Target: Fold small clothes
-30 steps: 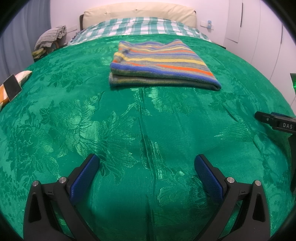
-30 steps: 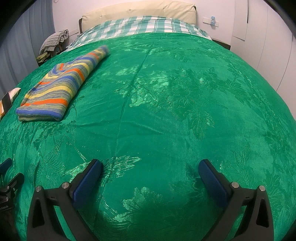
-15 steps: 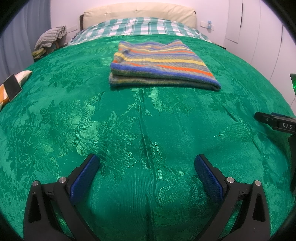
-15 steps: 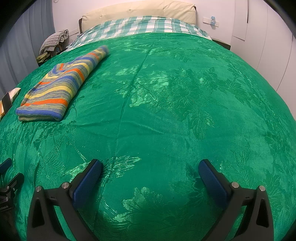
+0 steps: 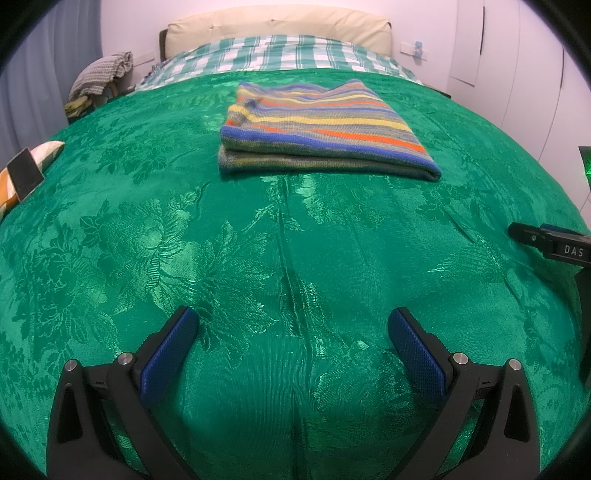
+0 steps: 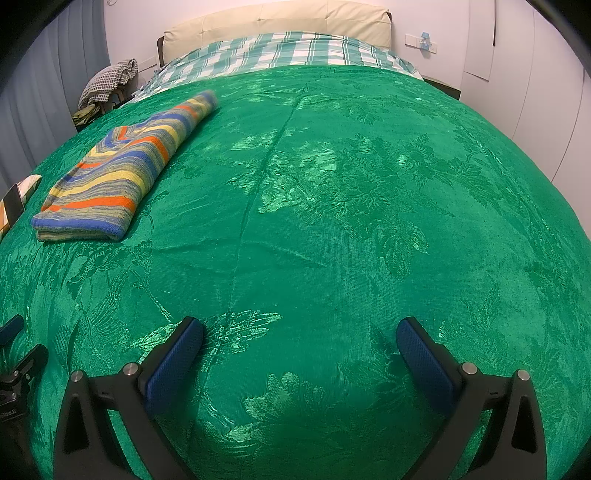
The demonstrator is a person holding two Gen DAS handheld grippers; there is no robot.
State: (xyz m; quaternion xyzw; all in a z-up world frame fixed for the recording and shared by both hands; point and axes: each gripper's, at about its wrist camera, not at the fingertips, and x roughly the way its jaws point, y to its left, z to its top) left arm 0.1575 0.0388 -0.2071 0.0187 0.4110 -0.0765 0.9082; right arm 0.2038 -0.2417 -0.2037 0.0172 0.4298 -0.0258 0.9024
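A striped knit garment (image 5: 321,129) lies folded flat on the green bedspread (image 5: 184,240). In the left wrist view it is ahead, near the middle of the bed. In the right wrist view the garment (image 6: 118,173) lies far to the left. My left gripper (image 5: 291,325) is open and empty, low over the bedspread, well short of the garment. My right gripper (image 6: 299,332) is open and empty over bare bedspread (image 6: 369,221). Part of the right gripper's body (image 5: 554,247) shows at the right edge of the left wrist view.
A checked blanket (image 5: 280,51) and cream headboard (image 5: 277,26) are at the far end. Clothes (image 5: 103,74) are piled beyond the bed's left side. An orange-patterned item with a dark card (image 5: 22,173) lies at the left edge. White cupboards (image 5: 517,55) stand on the right.
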